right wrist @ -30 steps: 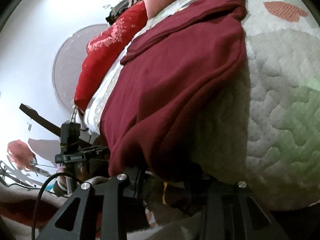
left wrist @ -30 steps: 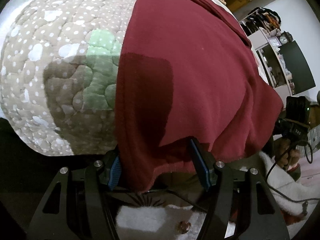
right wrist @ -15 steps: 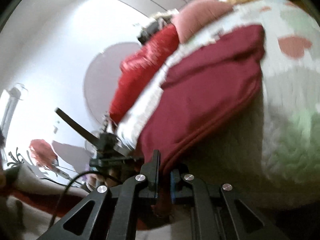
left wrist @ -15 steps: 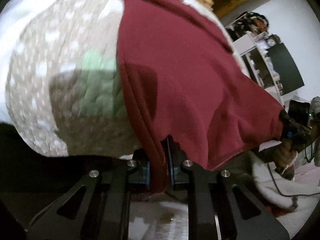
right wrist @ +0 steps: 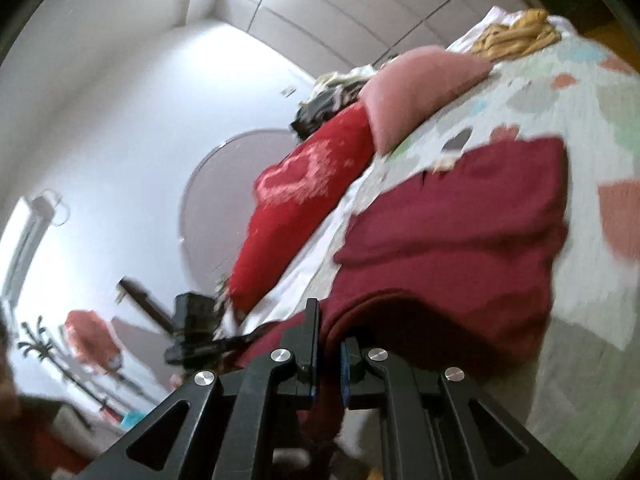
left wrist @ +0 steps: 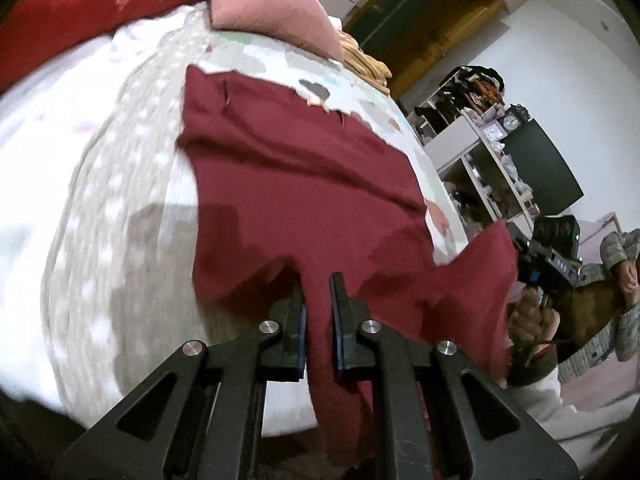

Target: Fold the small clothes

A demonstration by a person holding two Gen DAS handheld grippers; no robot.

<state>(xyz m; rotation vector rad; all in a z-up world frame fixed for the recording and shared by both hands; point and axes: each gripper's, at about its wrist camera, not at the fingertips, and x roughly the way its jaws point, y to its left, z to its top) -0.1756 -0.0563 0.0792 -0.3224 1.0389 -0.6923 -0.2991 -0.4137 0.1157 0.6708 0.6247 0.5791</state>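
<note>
Beyond the maroon garment (left wrist: 304, 184), we see the pink pillow (left wrist: 272, 4) and red cushion (left wrist: 92, 4) blocking the bed's (left wrist: 100, 208) far end; quilt left of the garment lies open, shelving (left wrist: 480, 152) crowds its right.

Dark maroon knit cloth garment (left wrist: 304, 200): matt, soft, fine weave. Pale quilted cloth bedcover (left wrist: 120, 240) with stitched patches: matt, puckered surface. Dusty-pink cloth pillow (left wrist: 272, 4) at the bedcover's far edge: smooth, matt. Black plastic left gripper (left wrist: 318, 320): matt, with bright metal bolt heads.
</note>
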